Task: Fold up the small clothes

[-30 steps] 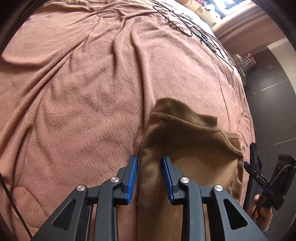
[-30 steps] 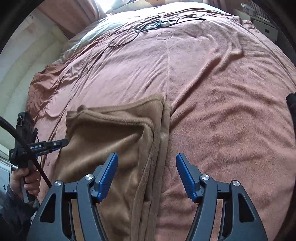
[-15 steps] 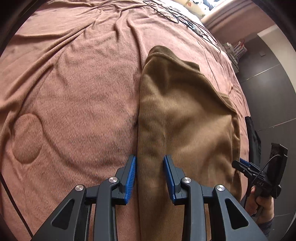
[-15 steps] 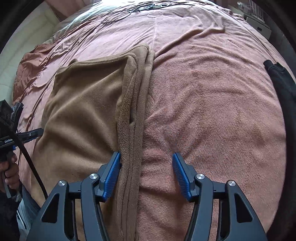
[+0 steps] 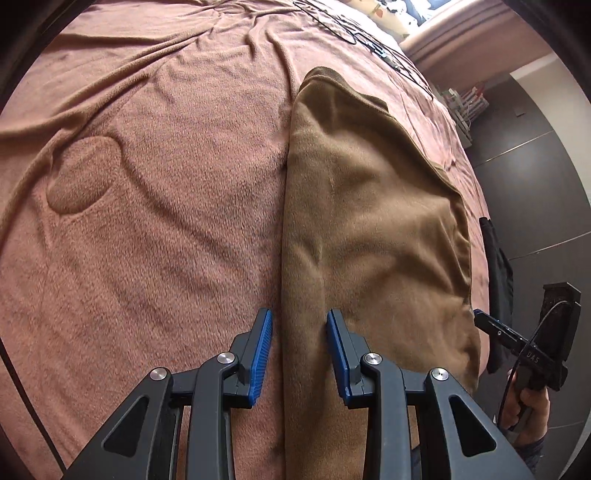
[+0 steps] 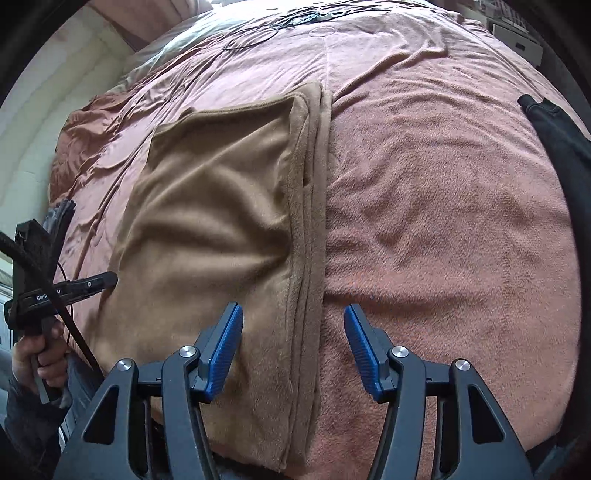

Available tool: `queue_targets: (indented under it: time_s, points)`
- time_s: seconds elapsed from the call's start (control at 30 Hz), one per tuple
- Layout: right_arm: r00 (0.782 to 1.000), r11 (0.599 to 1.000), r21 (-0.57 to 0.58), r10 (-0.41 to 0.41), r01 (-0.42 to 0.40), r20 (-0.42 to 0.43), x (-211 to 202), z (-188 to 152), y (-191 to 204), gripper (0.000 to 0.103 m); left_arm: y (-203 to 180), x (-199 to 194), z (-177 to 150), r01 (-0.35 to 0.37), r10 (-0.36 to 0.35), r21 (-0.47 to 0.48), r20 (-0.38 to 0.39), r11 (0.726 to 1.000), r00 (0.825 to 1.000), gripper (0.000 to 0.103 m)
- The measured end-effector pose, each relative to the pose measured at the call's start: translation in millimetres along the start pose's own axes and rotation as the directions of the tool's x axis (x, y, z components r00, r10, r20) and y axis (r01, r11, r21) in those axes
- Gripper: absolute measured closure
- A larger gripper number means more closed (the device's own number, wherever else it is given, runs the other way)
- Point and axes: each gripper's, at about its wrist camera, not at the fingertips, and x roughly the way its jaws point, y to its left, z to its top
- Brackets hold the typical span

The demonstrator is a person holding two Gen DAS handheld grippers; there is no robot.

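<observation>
A tan fleece garment [image 5: 369,229] lies folded lengthwise on the pink bed blanket [image 5: 155,206]. My left gripper [image 5: 299,332] is open and straddles the garment's left folded edge near its close end. In the right wrist view the same garment [image 6: 221,221] lies left of centre, its layered right edge running down the middle. My right gripper [image 6: 293,332] is open wide over that layered edge near the close end. Each gripper also shows at the edge of the other's view, the right one [image 5: 524,347] and the left one [image 6: 55,291].
A dark garment [image 6: 561,147] lies on the blanket at the right edge of the bed. Black cables [image 6: 280,22] and pillows lie at the far end. Dark floor [image 5: 535,155] runs beside the bed. The blanket is wrinkled, with a round dent [image 5: 81,177].
Both grippers have drawn back toward the near end of the garment, so more of its length shows ahead. The right jaws stayed wide apart and the left jaws stayed narrowly open.
</observation>
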Motion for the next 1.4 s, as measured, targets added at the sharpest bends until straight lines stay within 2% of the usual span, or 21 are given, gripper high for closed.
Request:
queue_targets:
  time_s: [0.03,0.07,0.1,0.2,0.23,0.43,0.63,0.83,0.93,1.0,1.17,1.3,1.4]
  points:
    - [1.000,1.000,-0.004,-0.014,0.014,-0.003,0.2,-3.8,-1.1,0.051,0.5,-0.5,-3.7,0.005,-0.005,-0.003,0.000,1.000,1.000,0.071]
    - [1.000,1.000,-0.003,-0.029,0.029,-0.007,1.7,-5.7,-1.4,0.064,0.8,-1.1,-7.3,0.009,-0.009,-0.006,0.001,1.000,1.000,0.071]
    - [1.000,1.000,0.008,-0.024,0.025,-0.018,3.5,-8.8,-4.5,0.073,1.0,-2.0,-11.0,0.014,-0.014,-0.008,0.002,1.000,1.000,0.071]
    - [1.000,0.999,0.040,0.006,-0.005,-0.010,2.4,-17.5,-10.4,0.086,2.6,-6.3,-24.9,0.029,-0.029,-0.012,-0.002,1.000,1.000,0.071]
    - [1.000,0.999,0.040,0.006,-0.005,-0.005,1.0,-20.3,-10.7,0.087,2.4,-6.7,-29.1,0.035,-0.035,-0.011,-0.005,0.999,0.999,0.071]
    - [1.000,0.998,0.068,0.006,-0.006,0.013,-7.7,-33.6,-13.4,0.087,7.6,-10.6,-50.5,0.087,-0.088,-0.033,-0.019,0.996,0.996,0.071]
    - [0.996,0.985,0.151,0.089,-0.088,-0.001,-10.5,-39.2,-24.9,0.084,14.8,-11.6,-62.5,0.152,-0.155,-0.084,-0.030,0.985,0.987,0.071]
    - [0.990,0.976,0.173,0.138,-0.133,-0.015,-7.3,-39.6,-33.8,0.084,19.3,-12.0,-71.9,0.196,-0.201,-0.122,-0.026,0.973,0.979,0.071]
    - [0.989,0.977,0.159,0.149,-0.144,-0.023,-13.2,-41.6,-33.9,0.088,19.8,-13.6,-74.6,0.179,-0.184,-0.124,-0.026,0.976,0.983,0.090]
    - [0.987,0.978,0.146,0.156,-0.151,-0.026,-16.8,-43.8,-31.2,0.090,21.3,-18.3,-74.2,0.189,-0.194,-0.130,-0.027,0.973,0.981,0.095]
    - [0.977,0.975,0.096,0.206,-0.200,-0.062,-22.9,-53.5,-23.4,0.091,17.6,-41.4,-68.8,0.205,-0.208,-0.070,-0.036,0.976,0.977,0.096]
    - [0.968,0.969,0.084,0.241,-0.234,-0.078,-25.3,-54.3,-29.5,0.091,16.7,-57.3,-71.3,0.179,-0.179,-0.010,-0.072,0.984,0.981,0.096]
    - [0.967,0.968,0.080,0.245,-0.239,-0.072,-28.6,-50.0,-33.7,0.091,21.9,-62.7,-71.8,0.188,-0.187,-0.004,-0.095,0.982,0.978,0.096]
